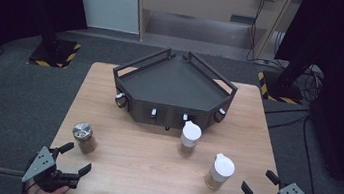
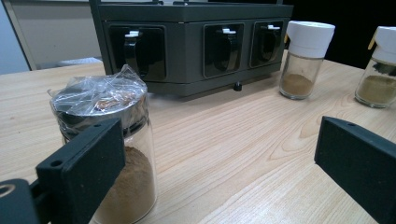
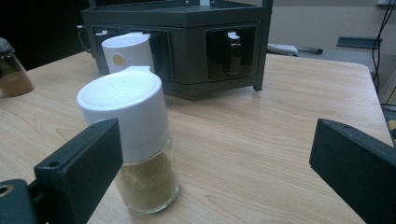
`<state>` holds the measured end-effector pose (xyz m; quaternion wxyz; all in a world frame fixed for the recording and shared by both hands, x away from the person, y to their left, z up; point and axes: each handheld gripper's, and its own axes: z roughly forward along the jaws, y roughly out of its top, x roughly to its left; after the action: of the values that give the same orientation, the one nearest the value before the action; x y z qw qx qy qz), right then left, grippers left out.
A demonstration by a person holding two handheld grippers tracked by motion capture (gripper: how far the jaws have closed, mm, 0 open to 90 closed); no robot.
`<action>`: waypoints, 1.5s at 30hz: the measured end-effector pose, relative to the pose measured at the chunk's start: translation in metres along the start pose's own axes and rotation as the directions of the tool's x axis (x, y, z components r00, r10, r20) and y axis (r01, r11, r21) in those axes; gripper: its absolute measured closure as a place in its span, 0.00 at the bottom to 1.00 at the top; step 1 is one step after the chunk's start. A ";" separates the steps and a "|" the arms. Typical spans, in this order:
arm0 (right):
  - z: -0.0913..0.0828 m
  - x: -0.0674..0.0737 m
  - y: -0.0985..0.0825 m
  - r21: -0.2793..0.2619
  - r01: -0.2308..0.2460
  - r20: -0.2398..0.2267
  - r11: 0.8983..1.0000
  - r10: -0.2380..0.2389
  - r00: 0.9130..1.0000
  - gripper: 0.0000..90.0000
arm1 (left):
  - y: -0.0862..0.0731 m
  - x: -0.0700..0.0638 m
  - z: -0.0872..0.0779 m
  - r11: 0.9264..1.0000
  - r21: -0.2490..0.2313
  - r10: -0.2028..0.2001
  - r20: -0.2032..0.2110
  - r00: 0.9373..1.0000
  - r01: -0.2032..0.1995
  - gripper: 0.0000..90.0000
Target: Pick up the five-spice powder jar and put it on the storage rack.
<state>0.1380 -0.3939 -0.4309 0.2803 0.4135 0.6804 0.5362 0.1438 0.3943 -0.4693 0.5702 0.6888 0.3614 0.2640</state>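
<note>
A dim room with grey carpet surrounds a pale wooden counter (image 1: 151, 165), and a dark angular rack (image 1: 174, 84) sits at the upper middle of the high view. Three spice jars stand upright in front of it: a foil-topped jar (image 1: 84, 137) at lower left, a white-capped jar (image 1: 220, 172) at lower right, and a second white-capped jar (image 1: 189, 138) near the centre. The left gripper (image 1: 73, 164) and right gripper (image 1: 257, 186) both hang released at the bottom corners, jaws wide and holding nothing. In each gripper view the nearest jar stands off to the left, beside one jaw rather than between the two. A straight advance would likely knock that jar over. The crinkled wrap on the foil-topped jar could also slip under the pads.
</note>
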 end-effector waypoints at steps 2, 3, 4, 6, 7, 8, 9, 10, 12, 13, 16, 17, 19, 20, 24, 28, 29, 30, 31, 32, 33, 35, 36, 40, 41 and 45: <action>0.000 0.000 0.000 0.001 0.001 -0.002 1.000 -0.001 1.000 0.03 | 0.001 0.000 0.001 1.000 0.004 -0.001 0.001 1.000 0.001 0.01; 0.000 0.000 0.000 0.001 0.002 -0.002 1.000 -0.002 1.000 0.03 | 0.001 0.000 0.002 1.000 0.001 -0.001 0.002 1.000 0.001 0.01; 0.000 -0.001 0.000 0.002 0.002 -0.004 1.000 -0.002 1.000 0.03 | 0.000 0.000 0.002 1.000 0.002 0.002 0.004 1.000 -0.002 0.01; 0.000 -0.001 0.000 0.002 -0.004 -0.007 1.000 0.004 1.000 0.03 | 0.001 0.000 0.002 1.000 0.013 0.003 0.007 1.000 -0.003 0.01; 0.000 -0.001 0.000 0.002 -0.004 -0.007 1.000 0.004 1.000 0.03 | 0.001 0.000 0.002 1.000 0.013 0.003 0.007 1.000 -0.003 0.01; 0.000 0.000 0.000 0.004 0.002 -0.007 1.000 -0.002 1.000 0.03 | 0.001 0.000 0.001 1.000 0.007 0.003 0.009 1.000 -0.003 0.01; 0.000 0.000 0.000 0.007 0.002 -0.006 1.000 -0.002 1.000 0.03 | 0.001 0.000 0.001 1.000 0.005 0.002 0.010 1.000 -0.002 0.01; 0.000 0.001 0.001 0.008 0.003 -0.004 1.000 -0.003 1.000 0.03 | 0.001 0.000 0.001 1.000 0.008 0.009 0.010 1.000 -0.009 0.01; 0.000 -0.001 0.000 -0.006 -0.003 -0.010 1.000 0.002 1.000 0.03 | 0.000 0.002 0.001 1.000 0.004 0.003 0.016 1.000 -0.003 0.01; 0.000 -0.001 0.000 -0.006 -0.003 -0.010 1.000 0.002 1.000 0.03 | 0.000 0.002 0.001 1.000 0.004 0.003 0.016 1.000 -0.003 0.01; 0.000 0.001 0.000 0.001 0.005 -0.008 1.000 -0.005 1.000 0.03 | 0.001 0.001 0.000 1.000 0.005 0.006 0.021 1.000 -0.006 0.01; -0.001 0.001 0.000 -0.001 0.005 -0.008 1.000 -0.005 1.000 0.03 | 0.001 0.001 0.000 1.000 0.007 0.009 0.019 1.000 -0.009 0.01; -0.001 0.001 0.000 -0.002 0.007 -0.008 1.000 -0.007 1.000 0.03 | 0.001 0.001 0.000 1.000 0.006 0.010 0.019 1.000 -0.010 0.01; -0.001 0.001 0.000 -0.002 0.007 -0.008 1.000 -0.007 1.000 0.03 | 0.001 0.001 0.000 1.000 0.006 0.010 0.020 1.000 -0.010 0.01; 0.000 -0.001 0.000 -0.003 0.004 -0.016 1.000 -0.004 1.000 0.03 | 0.001 0.001 0.000 1.000 0.006 0.009 0.018 1.000 -0.009 0.02; -0.001 -0.001 0.000 -0.008 0.004 -0.019 1.000 -0.004 1.000 0.03 | 0.001 0.001 0.000 1.000 0.006 0.009 0.020 1.000 -0.009 0.02; 0.000 -0.001 0.000 -0.006 0.004 -0.019 1.000 -0.004 1.000 0.03 | 0.002 0.000 0.000 1.000 0.006 0.010 0.021 1.000 -0.010 0.02; -0.001 -0.001 0.000 -0.006 0.004 -0.019 1.000 -0.004 1.000 0.03 | 0.002 0.000 0.000 1.000 0.006 0.010 0.021 1.000 -0.010 0.02; -0.001 -0.001 0.000 -0.006 0.004 -0.019 1.000 -0.004 1.000 0.03 | 0.002 0.000 0.000 1.000 0.007 0.011 0.022 1.000 -0.011 0.02; -0.001 -0.001 0.000 -0.007 0.004 -0.020 1.000 -0.005 1.000 0.03 | 0.002 0.000 0.000 1.000 0.008 0.014 0.022 1.000 -0.014 0.02; -0.001 -0.001 0.000 -0.006 0.004 -0.020 1.000 -0.005 1.000 0.03 | 0.003 -0.001 0.000 1.000 0.009 0.015 0.020 1.000 -0.015 0.02; -0.001 -0.001 0.000 -0.007 0.005 -0.020 1.000 -0.005 1.000 0.03 | 0.004 -0.001 0.000 1.000 0.007 0.015 0.020 1.000 -0.016 0.02; -0.001 -0.001 0.000 -0.006 0.005 -0.020 1.000 -0.005 1.000 0.03 | 0.005 -0.002 -0.001 1.000 0.012 0.019 0.014 1.000 -0.020 0.02; -0.001 0.000 0.000 -0.005 0.006 -0.019 1.000 -0.006 1.000 0.03 | 0.010 -0.003 -0.003 1.000 0.013 0.025 0.014 1.000 -0.025 0.02; -0.001 0.000 0.000 -0.005 0.006 -0.019 1.000 -0.006 1.000 0.03 | 0.010 -0.003 -0.003 1.000 0.013 0.025 0.014 1.000 -0.025 0.02; -0.002 0.000 0.000 -0.006 0.001 -0.011 1.000 -0.001 1.000 0.03 | 0.015 -0.004 -0.003 0.999 0.010 0.034 0.014 0.999 -0.034 0.02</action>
<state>0.1366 -0.3949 -0.4305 0.2782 0.4092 0.6805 0.5404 0.1417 0.3916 -0.4536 0.5645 0.6998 0.3469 0.2670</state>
